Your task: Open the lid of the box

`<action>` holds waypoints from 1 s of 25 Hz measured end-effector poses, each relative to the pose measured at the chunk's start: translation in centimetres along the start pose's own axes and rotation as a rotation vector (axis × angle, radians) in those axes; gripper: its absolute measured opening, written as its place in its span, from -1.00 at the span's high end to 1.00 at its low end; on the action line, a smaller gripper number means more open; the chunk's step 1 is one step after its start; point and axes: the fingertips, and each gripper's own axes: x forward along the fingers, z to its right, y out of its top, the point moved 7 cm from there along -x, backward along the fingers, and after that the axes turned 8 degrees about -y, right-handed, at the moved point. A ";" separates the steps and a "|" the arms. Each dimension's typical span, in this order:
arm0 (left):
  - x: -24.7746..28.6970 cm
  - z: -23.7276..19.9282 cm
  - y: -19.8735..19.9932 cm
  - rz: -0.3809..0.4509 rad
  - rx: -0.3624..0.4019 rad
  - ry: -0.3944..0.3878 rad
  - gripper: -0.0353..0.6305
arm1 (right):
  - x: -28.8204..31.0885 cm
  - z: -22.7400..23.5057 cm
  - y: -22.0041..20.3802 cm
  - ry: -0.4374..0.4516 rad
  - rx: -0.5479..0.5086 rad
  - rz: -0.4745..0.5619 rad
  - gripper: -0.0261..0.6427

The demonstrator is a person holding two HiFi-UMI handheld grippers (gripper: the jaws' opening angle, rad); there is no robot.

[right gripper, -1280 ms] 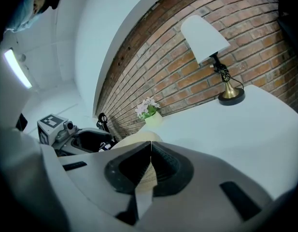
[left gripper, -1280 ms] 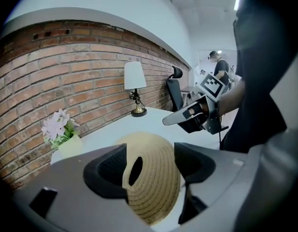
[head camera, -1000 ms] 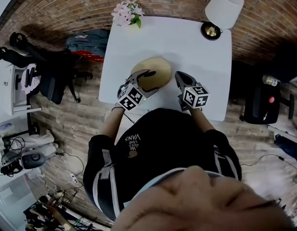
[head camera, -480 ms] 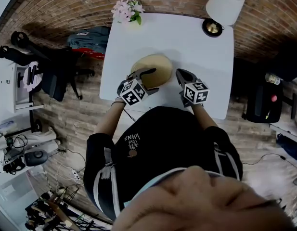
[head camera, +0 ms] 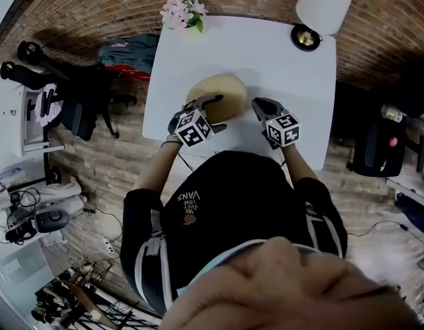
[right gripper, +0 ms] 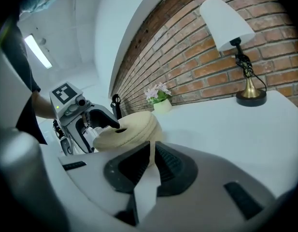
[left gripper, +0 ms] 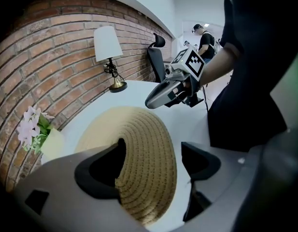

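Observation:
A round woven straw box [head camera: 218, 93] with its lid on sits at the middle of the white table [head camera: 266, 53]. My left gripper [head camera: 212, 113] is open at the box's near left side. The lid's rim [left gripper: 144, 149] lies between its jaws, one jaw over the top and the other beside the wall. My right gripper [head camera: 259, 106] is shut with nothing in it and hovers just right of the box, apart from it. In the right gripper view the box [right gripper: 134, 125] shows past the shut jaws [right gripper: 152, 153], with the left gripper [right gripper: 98, 119] on its far side.
A lamp with a white shade [head camera: 323, 4] and brass foot stands at the table's far right corner. A small pot of pink flowers [head camera: 181, 11] stands at the far left corner. Office chairs [head camera: 67, 95] and a bag are on the floor to the left.
My left gripper has edged slightly further over the box's lid. The right gripper has hardly moved.

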 end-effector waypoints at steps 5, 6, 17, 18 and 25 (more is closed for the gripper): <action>0.5 -0.2 -0.1 -0.027 -0.011 -0.002 -0.28 | 0.5 -0.1 -0.6 0.060 -0.085 -0.033 0.53; 0.6 -0.2 -0.2 -0.032 -0.013 -0.004 -0.28 | 0.6 -0.3 -0.8 0.075 -0.109 -0.047 0.43; 1.8 -0.4 -0.6 -0.098 -0.027 0.002 -0.28 | 2.4 -2.3 -2.0 0.174 -0.437 -0.135 0.10; 1.8 -0.4 -0.6 -0.101 -0.029 0.004 -0.28 | 2.5 -2.3 -1.9 0.177 -0.445 -0.131 0.08; 2.5 -0.8 -0.2 -0.118 -0.030 -0.007 -0.28 | 3.6 -2.8 -1.7 0.210 -0.499 -0.127 -0.04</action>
